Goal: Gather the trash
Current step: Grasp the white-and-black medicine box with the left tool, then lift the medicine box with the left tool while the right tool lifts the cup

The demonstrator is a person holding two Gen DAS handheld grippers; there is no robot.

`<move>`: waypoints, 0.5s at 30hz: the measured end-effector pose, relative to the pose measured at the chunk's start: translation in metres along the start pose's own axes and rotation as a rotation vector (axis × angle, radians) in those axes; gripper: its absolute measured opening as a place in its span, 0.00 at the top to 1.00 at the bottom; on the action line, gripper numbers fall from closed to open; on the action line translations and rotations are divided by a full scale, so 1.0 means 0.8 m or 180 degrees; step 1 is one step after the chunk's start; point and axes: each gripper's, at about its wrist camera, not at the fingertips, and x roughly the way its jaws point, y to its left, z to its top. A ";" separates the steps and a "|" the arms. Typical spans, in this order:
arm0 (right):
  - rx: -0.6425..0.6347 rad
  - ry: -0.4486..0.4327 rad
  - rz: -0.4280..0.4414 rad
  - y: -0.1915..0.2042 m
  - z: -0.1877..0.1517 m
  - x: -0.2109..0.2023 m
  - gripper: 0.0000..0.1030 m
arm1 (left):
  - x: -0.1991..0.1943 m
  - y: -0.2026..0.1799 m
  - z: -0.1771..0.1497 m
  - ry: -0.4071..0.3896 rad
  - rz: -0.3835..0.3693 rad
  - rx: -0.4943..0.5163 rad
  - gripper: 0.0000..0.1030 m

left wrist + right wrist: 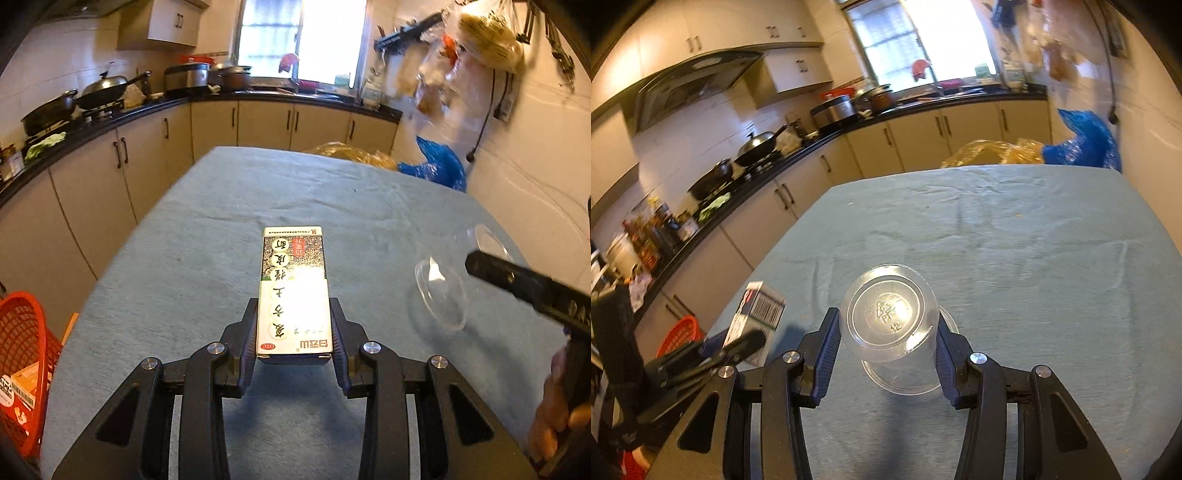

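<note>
A white and green medicine box (pixel 293 291) with printed characters is clamped at its near end between the pads of my left gripper (pixel 294 314), which is shut on it just above the blue-grey tablecloth (pixel 221 221). A clear plastic cup (pixel 890 314) lies on its side with its base facing the camera, and my right gripper (pixel 888 321) is shut on it, pads pressed on both sides. In the left wrist view the cup (pixel 441 291) shows at the right. In the right wrist view the box (pixel 757 310) shows at the left.
A red plastic basket (pixel 22 365) holding some packaging stands past the table's left edge. A yellow bag (pixel 354 153) and a blue bag (pixel 439 164) sit beyond the far edge. A black counter (pixel 110 118) with pans runs along the left and back. A wall is on the right.
</note>
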 end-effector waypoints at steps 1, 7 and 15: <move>-0.0026 0.0001 -0.0005 0.003 -0.001 0.001 0.50 | -0.001 0.002 -0.001 -0.0006 0.0006 -0.0007 0.68; -0.0044 0.0049 0.0015 0.007 -0.002 0.008 0.50 | -0.005 0.004 -0.006 -0.0019 -0.0008 0.0024 0.68; -0.0068 0.0060 -0.0017 0.008 -0.005 0.011 0.50 | -0.007 0.002 -0.006 -0.0022 -0.0041 0.0049 0.68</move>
